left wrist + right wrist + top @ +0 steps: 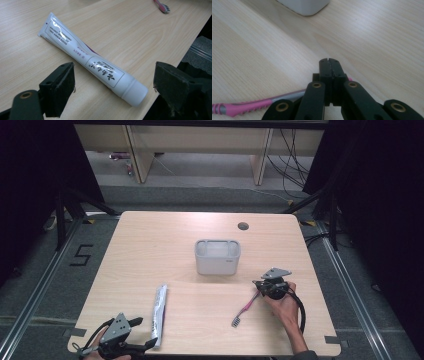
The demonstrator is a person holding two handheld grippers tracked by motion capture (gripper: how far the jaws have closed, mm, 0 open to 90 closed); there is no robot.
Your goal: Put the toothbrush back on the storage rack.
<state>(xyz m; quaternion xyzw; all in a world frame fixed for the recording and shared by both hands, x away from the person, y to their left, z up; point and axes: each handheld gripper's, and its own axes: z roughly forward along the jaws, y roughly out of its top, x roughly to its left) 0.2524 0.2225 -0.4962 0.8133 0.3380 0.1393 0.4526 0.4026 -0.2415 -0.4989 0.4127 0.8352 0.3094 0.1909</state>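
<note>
Left gripper point(112, 85) gapes wide around the tube point(92, 61) — right gripper point(329, 61) pinches the toothbrush point(249, 106) handle on the table point(150, 250).

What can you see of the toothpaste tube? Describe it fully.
The toothpaste tube is white and glossy, like plastic, with black printed text and a white cap. It lies flat on the table near the front edge, crimped end pointing away. The open left gripper brackets its cap end without touching it.

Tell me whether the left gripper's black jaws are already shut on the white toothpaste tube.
No: the left gripper stands wide open, the toothpaste tube lying untouched between its jaws.
</note>
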